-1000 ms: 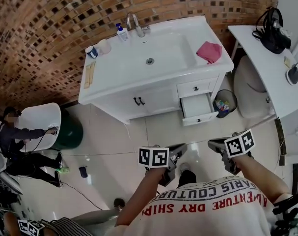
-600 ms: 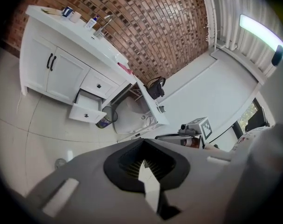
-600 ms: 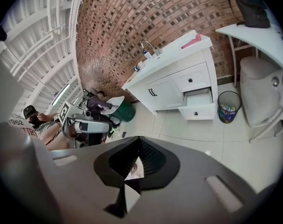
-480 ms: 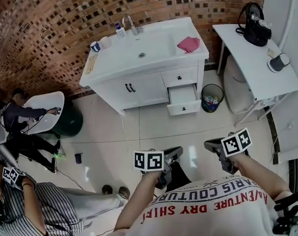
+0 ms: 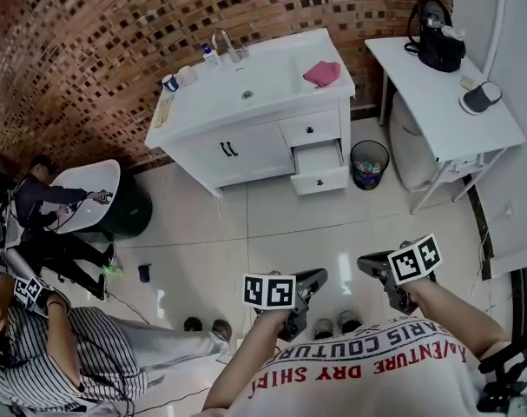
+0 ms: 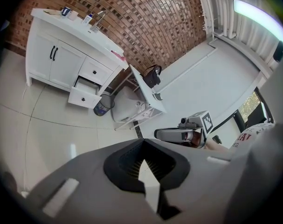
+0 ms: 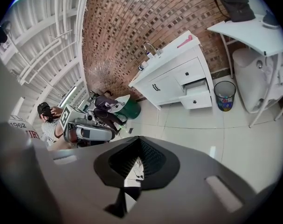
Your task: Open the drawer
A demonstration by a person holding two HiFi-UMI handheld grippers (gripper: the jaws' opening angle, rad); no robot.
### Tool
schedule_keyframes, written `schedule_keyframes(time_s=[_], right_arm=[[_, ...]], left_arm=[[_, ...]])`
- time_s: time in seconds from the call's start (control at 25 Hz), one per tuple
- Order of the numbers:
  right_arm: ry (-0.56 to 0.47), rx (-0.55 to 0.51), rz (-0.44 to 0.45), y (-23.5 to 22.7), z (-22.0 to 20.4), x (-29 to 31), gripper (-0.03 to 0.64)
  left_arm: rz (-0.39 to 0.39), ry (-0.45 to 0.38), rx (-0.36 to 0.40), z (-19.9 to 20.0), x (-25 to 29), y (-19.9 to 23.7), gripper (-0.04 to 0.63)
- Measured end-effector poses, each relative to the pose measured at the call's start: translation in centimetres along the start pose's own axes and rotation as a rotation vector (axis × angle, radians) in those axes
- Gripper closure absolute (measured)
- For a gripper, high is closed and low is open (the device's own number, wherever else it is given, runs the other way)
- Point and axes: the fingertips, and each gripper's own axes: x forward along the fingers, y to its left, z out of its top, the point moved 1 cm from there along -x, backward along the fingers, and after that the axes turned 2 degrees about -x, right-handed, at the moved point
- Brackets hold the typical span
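Note:
The white vanity cabinet (image 5: 246, 150) stands far off against the brick wall. Its lower right drawer (image 5: 319, 169) is pulled out, below a closed upper drawer (image 5: 309, 129). The same open drawer shows in the left gripper view (image 6: 84, 95) and the right gripper view (image 7: 197, 96). My left gripper (image 5: 313, 278) and right gripper (image 5: 367, 263) hang close to my body over the tiled floor, well away from the cabinet. Both point toward it. In their own views the left gripper (image 6: 142, 141) and right gripper (image 7: 140, 139) have jaws together with nothing between them.
A bin (image 5: 368, 163) with rubbish stands right of the cabinet, beside a white side table (image 5: 441, 102) bearing a black bag (image 5: 432, 24). A pink cloth (image 5: 321, 73) lies on the counter. One person (image 5: 37, 207) sits at the left, another in a striped shirt (image 5: 68, 354) at lower left.
The cabinet has shrunk and slid up the head view as I backed away, both grippers coming with me. The striped-shirt person has come into view at lower left.

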Motion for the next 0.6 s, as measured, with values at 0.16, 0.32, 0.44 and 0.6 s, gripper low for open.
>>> schedule_keyframes(time_s=[0.16, 0.32, 0.44, 0.6], right_arm=[[0.0, 0.013, -0.006, 0.9, -1.1, 1.2, 0.611], [-0.019, 0.01, -0.013, 2.7, -1.2, 2.4, 0.611], [-0.03, 0.007, -0.038, 3.3, -1.2, 3.0, 0.611], [-0.032, 0.008, -0.051, 4.1, -1.5, 3.8, 0.611]], left_arm=[[0.002, 0.006, 0.008, -0.6, -1.4, 0.6, 0.601], [0.003, 0.018, 0.017, -0.9, -3.2, 1.5, 0.601], [-0.007, 0.027, 0.041, -0.4, -4.2, 1.7, 0.603], [-0.015, 0.036, 0.057, -0.3, -5.4, 2.1, 0.601]])
